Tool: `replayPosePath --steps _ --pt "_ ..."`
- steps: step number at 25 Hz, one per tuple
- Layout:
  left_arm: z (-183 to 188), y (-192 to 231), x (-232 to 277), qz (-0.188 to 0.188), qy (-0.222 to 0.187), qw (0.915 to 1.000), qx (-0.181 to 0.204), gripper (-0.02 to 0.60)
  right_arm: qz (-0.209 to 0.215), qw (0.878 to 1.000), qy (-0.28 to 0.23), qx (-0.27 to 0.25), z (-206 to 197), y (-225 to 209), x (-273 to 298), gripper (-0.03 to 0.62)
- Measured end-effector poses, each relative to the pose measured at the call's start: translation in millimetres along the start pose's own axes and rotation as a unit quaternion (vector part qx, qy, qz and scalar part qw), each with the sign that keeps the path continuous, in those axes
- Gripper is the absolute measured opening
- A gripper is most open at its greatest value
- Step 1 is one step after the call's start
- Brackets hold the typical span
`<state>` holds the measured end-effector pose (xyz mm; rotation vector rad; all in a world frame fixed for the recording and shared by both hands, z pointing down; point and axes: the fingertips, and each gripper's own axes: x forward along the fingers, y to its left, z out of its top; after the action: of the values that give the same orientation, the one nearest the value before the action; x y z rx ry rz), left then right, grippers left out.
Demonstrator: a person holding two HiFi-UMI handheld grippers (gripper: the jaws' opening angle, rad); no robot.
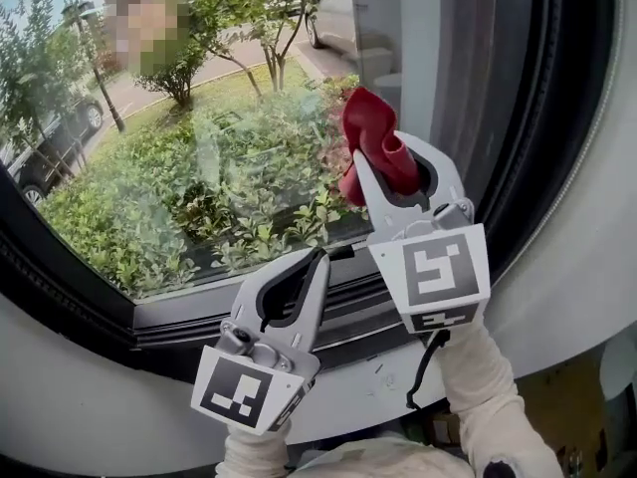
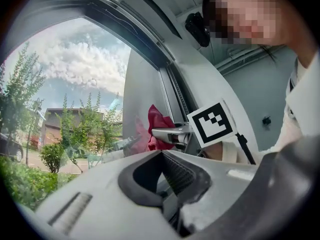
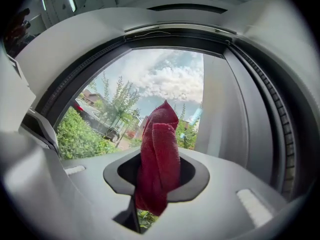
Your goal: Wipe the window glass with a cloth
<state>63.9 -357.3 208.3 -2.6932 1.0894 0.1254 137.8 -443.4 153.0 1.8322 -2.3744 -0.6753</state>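
A red cloth (image 1: 370,137) sticks up out of my right gripper (image 1: 388,167), which is shut on it near the right side of the window glass (image 1: 199,167). In the right gripper view the cloth (image 3: 159,159) stands twisted between the jaws in front of the pane (image 3: 150,79). In the left gripper view the cloth (image 2: 157,124) sits close to the glass (image 2: 65,109), its faint reflection beside it. Whether it touches the pane I cannot tell. My left gripper (image 1: 320,259) is lower, by the bottom frame, shut with nothing in it.
A dark window frame (image 1: 90,297) runs along the bottom, and its dark upright (image 1: 537,118) stands to the right. White wall (image 1: 100,406) lies below. Outside are shrubs (image 1: 149,217), trees and a parked car (image 1: 45,152). A white sleeve (image 1: 488,386) is behind the right gripper.
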Motion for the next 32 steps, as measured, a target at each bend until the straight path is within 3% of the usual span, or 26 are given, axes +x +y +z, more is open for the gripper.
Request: replayPosePath --steps 6,12,19,32 --pt "4 -23 19 -0.016 -0.002 0.9999 0.003 0.000 -0.050 0.999 0.022 0.003 -18 -58 -14 0.131" --pt "8 -28 16 -0.019 -0.004 0.9998 0.003 0.000 -0.075 0.996 0.033 -0.018 -28 -61 -18 0.130" --pt "5 -18 -9 -0.008 0.002 1.0000 0.003 0.000 -0.089 0.994 0.058 -0.023 -52 -41 -23 0.130" --pt "2 40 -98 0.046 0.005 0.9989 0.003 0.000 -0.050 0.998 0.038 -0.028 -9 76 3 0.130"
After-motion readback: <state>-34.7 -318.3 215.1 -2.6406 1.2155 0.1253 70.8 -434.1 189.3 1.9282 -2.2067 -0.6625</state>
